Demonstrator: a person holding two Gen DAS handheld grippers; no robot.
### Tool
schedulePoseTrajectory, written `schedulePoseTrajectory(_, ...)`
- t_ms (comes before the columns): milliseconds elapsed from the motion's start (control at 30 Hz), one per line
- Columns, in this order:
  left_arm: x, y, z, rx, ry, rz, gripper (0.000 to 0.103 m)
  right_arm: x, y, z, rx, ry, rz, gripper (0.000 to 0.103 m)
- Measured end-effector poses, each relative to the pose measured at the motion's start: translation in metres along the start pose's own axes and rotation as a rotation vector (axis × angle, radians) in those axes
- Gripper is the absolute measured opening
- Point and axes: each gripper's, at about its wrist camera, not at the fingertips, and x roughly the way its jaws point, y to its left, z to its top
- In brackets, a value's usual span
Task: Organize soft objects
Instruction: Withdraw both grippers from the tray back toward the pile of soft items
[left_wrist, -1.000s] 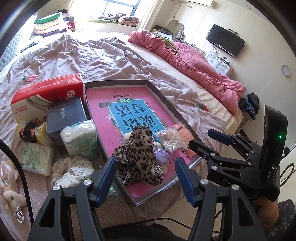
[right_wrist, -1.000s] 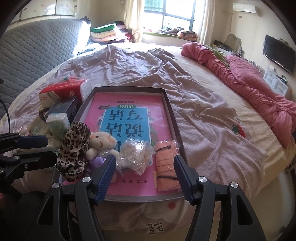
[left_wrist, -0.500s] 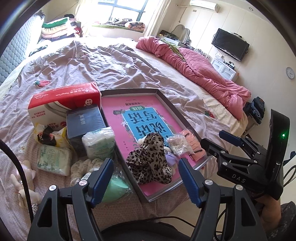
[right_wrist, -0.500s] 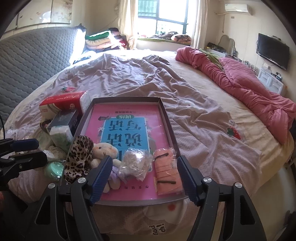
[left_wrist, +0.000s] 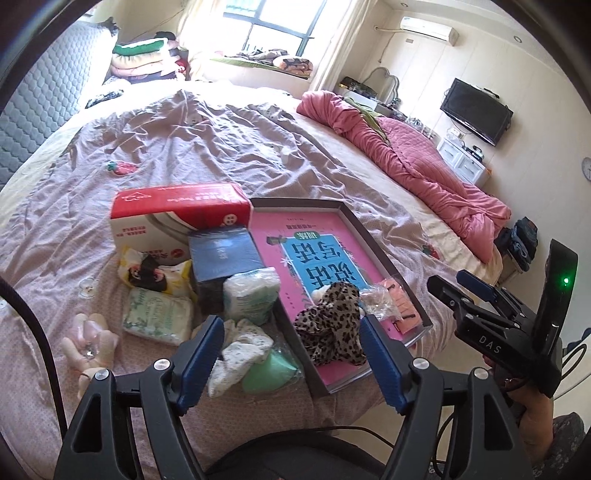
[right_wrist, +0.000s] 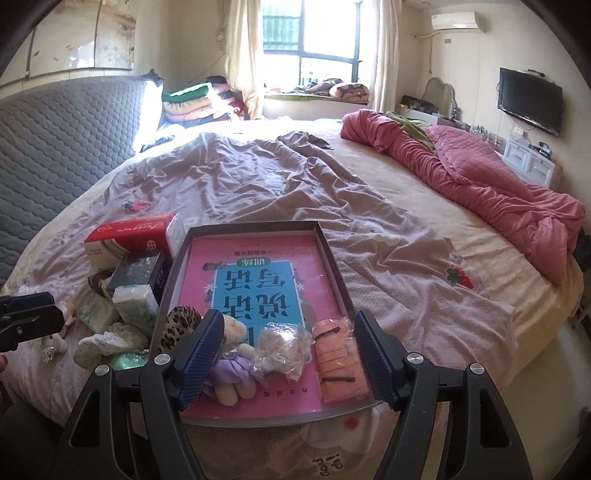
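A grey tray (left_wrist: 370, 236) lined with a pink book lies on the bed. At its near end sit a leopard-print cloth (left_wrist: 332, 325), a small plush doll (right_wrist: 232, 365), a clear plastic bag (right_wrist: 280, 347) and a folded orange cloth (right_wrist: 338, 358). My left gripper (left_wrist: 291, 354) hangs open above the tray's near left corner, nothing between its fingers. My right gripper (right_wrist: 288, 354) is open too, above the doll, bag and orange cloth, apart from them. Each gripper shows in the other's view: the right gripper (left_wrist: 448, 282) and the left gripper (right_wrist: 44, 310).
Left of the tray lie a red tissue box (left_wrist: 177, 214), a dark blue box (left_wrist: 221, 258), wipes packs (left_wrist: 159, 314), spotted white socks (left_wrist: 240, 347), a green pad (left_wrist: 269, 373) and a pink plush bunny (left_wrist: 92, 339). A pink quilt (right_wrist: 480, 177) is bunched at the far right.
Both grippers have drawn back and up from the tray, so its contents look smaller. Their jaws stand a little wider. Nothing was picked up.
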Motion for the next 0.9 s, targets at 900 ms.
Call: schedulePoseTrajectory(900, -0.060, 0.082, -0.010, -0.118, -0.064, 0.190, 0.075, -0.022, 0.095, 0.011, -0.229, -0.046, 0.121, 0.075)
